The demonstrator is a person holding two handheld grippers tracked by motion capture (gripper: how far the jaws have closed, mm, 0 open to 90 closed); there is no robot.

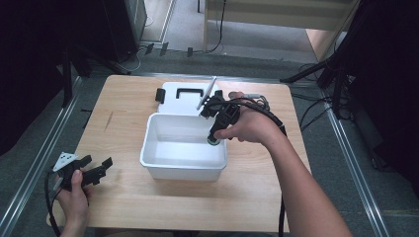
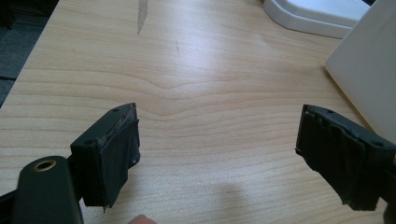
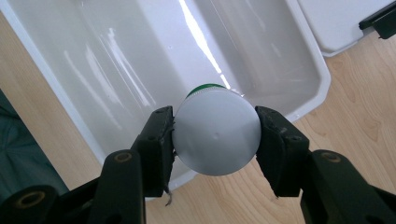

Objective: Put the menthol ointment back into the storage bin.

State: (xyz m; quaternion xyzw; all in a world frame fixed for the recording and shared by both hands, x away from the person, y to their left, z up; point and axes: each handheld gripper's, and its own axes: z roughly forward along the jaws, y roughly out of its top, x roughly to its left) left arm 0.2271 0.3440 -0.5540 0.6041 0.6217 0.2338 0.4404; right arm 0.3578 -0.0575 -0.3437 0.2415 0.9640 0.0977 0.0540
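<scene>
The right gripper (image 3: 215, 140) is clamping a white round-bottomed container with a green cap (image 3: 216, 132) between its jaws, holding it over the near right rim of the white bin (image 1: 163, 165). The left gripper (image 1: 94, 170) is resting low over the tabletop (image 1: 123, 103) at the near left, jaws wide apart on nothing. The lid (image 1: 183, 103) is lying behind the bin.

L claw (image 2: 217, 156) jaws wide apart; R claw (image 3: 215, 140) clamped, arm outstretched.

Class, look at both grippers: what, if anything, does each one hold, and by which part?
The right gripper holds a green-and-white container, jaws clamped on its round sides, over the white bin. The left gripper is open and holds nothing.
</scene>
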